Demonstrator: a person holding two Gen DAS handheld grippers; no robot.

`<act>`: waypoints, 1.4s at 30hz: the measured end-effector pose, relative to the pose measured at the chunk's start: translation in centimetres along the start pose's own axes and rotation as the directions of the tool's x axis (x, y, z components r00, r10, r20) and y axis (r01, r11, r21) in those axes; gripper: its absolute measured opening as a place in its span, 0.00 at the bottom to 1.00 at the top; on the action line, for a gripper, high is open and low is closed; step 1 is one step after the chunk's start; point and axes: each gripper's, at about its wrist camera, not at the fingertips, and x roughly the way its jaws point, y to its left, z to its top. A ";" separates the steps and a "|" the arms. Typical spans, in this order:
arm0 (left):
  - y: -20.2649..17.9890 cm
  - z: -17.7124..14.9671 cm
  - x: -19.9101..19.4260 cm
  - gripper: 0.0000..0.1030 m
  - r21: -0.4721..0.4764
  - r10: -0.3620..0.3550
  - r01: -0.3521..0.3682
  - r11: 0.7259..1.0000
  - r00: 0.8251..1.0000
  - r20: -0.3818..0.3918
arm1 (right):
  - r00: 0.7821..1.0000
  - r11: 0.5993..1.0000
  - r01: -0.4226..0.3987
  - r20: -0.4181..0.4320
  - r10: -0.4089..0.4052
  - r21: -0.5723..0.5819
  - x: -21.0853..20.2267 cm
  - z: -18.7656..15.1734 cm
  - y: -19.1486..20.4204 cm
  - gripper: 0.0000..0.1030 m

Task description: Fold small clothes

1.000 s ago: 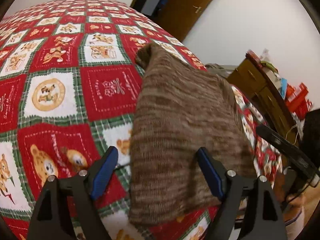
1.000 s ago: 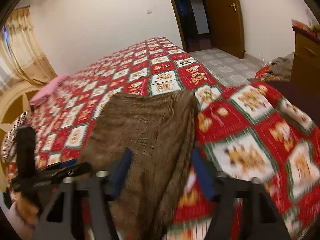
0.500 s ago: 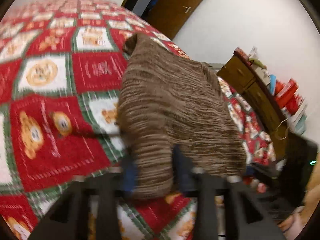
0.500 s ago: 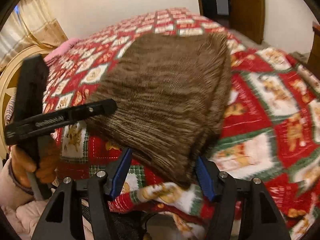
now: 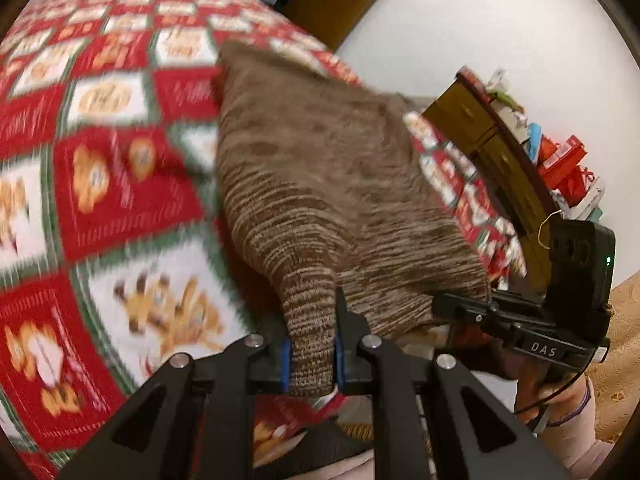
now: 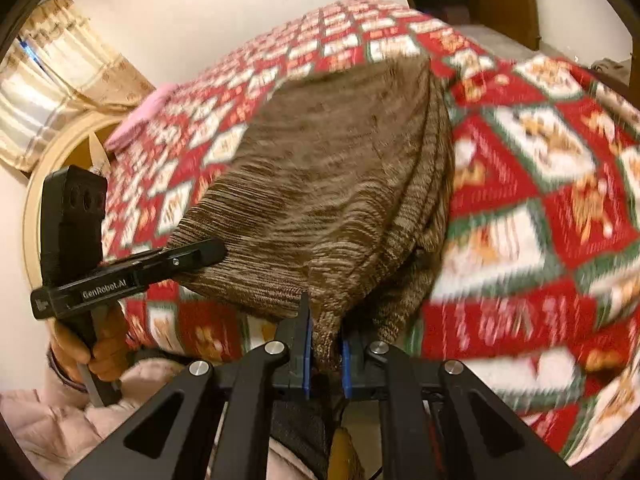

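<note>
Across the bed, on its one red, white and green quilt, lay one brown knit garment, its long axis running from the near edge at 6 o'clock away toward 12 o'clock in both wrist views. Its far end lay flat on the quilt; its near hem was bunched and pulled off the bed edge toward the person. A second earlier the hem lay spread and slack between open jaws; by this moment both grippers had pinched it into narrow tufts.

One wooden cabinet stood at 3 o'clock, one pink cloth at 10 o'clock.

Two grippers were at work. On the left gripper the jaws were closing, clamped on a fold of hem. On the right gripper the jaws were likewise closing, gripping the hem's other corner.
</note>
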 end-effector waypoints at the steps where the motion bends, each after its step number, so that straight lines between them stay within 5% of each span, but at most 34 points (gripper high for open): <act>1: 0.4 -0.2 0.3 0.16 -0.011 0.011 -0.011 1.000 1.000 -0.010 | 1.000 1.000 0.012 -0.011 -0.012 -0.001 0.7 -0.5 -0.2 0.10; 8: 1.6 -0.9 -0.5 0.25 -0.034 0.041 -0.042 0.999 0.999 -0.020 | 0.994 0.994 0.088 -0.054 -0.091 -0.064 2.9 -1.7 0.7 0.16; 10: 1.6 -0.7 -2.1 0.36 -0.009 0.068 -0.068 0.998 0.998 0.013 | 0.995 0.997 0.072 -0.063 -0.074 -0.037 1.6 -1.4 0.6 0.16; 15: 1.7 2.0 -5.9 0.56 0.034 0.142 -0.151 0.988 0.972 0.186 | 0.997 0.992 0.053 0.067 -0.046 -0.112 -4.1 -0.3 1.6 0.16; 19: 0.9 7.0 -5.3 0.70 0.051 0.129 -0.146 0.988 0.958 0.256 | 0.972 0.991 0.110 0.217 -0.090 -0.081 -6.3 4.6 0.6 0.19; 21: 1.6 9.8 -4.3 0.73 0.052 0.110 -0.130 0.990 0.950 0.292 | 0.963 0.994 0.102 0.255 -0.092 -0.027 -5.9 7.9 -0.6 0.54; 23: 3.0 11.6 -3.3 0.77 0.023 0.087 -0.099 0.995 0.951 0.296 | 0.958 0.998 0.062 0.279 -0.068 0.031 -5.4 10.4 -2.3 0.70; 27: 6.3 15.4 0.2 0.77 -0.098 0.054 -0.030 0.995 0.969 0.241 | 0.976 0.994 -0.049 0.217 0.027 0.098 -1.7 14.4 -5.5 0.70; 36: 9.3 19.7 7.1 0.77 -0.224 -0.111 0.136 0.965 0.986 0.121 | 0.999 0.997 -0.037 0.024 0.035 0.070 7.2 18.4 -7.3 0.69; 38: 9.3 20.2 7.4 0.79 -0.214 -0.115 0.144 0.966 0.983 0.143 | 1.000 0.998 -0.021 0.023 0.020 0.055 8.1 18.6 -7.2 0.59; 39: 9.4 20.5 7.5 0.79 -0.230 -0.130 0.165 0.959 0.979 0.160 | 0.999 0.998 -0.029 0.036 0.027 0.058 8.2 18.8 -7.3 0.39; 40: 9.3 20.8 7.5 0.76 -0.240 -0.142 0.182 0.954 0.974 0.175 | 0.998 0.996 -0.051 0.042 0.048 0.067 8.2 18.7 -7.4 0.27; 42: 9.0 21.4 7.6 0.33 -0.227 -0.214 0.255 0.940 0.958 0.189 | 0.993 0.990 -0.110 0.049 0.106 0.088 8.2 18.6 -7.4 0.23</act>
